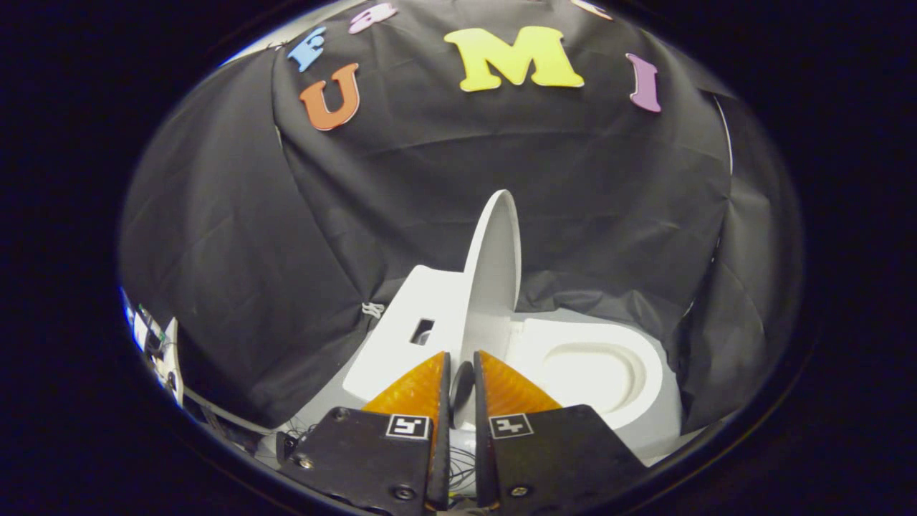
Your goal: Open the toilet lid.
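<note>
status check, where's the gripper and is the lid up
Gripper fingers nearly closed, a narrow gap between them, at the lid's near edge. Toilet lid raised, standing about upright; seat and bowl exposed. Nothing in the way.

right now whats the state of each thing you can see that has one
toilet lid: raised, standing about upright, seen edge-on just ahead of the fingers
toilet seat: down on the bowl, uncovered
tank: its top cover in place, a small rectangular opening on its top
gripper: fingers nearly closed with a narrow gap, not pressing on the lid
</note>
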Available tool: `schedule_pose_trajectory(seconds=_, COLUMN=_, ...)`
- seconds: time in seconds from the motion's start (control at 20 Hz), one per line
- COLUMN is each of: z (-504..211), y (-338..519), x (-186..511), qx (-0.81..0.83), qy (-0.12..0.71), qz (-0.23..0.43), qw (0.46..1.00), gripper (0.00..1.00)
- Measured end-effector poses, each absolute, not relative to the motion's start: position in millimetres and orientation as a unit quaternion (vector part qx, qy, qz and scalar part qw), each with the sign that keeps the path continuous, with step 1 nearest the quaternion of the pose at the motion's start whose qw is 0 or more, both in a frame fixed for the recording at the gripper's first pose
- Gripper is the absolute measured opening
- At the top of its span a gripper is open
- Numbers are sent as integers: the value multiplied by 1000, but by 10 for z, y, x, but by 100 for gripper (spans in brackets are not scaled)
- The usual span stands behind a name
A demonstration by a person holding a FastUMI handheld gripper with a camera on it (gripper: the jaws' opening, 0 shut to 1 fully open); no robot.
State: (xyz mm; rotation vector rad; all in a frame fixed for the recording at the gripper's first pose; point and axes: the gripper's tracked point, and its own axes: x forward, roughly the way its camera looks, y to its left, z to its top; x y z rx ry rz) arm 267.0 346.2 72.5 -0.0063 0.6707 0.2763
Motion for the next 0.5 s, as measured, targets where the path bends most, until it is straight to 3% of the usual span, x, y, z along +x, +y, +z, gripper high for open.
schedule_pose_trajectory(seconds=0.5, z=624, y=3961, x=2710, qx=-50, qy=312, qz=143, qw=938, gripper=18)
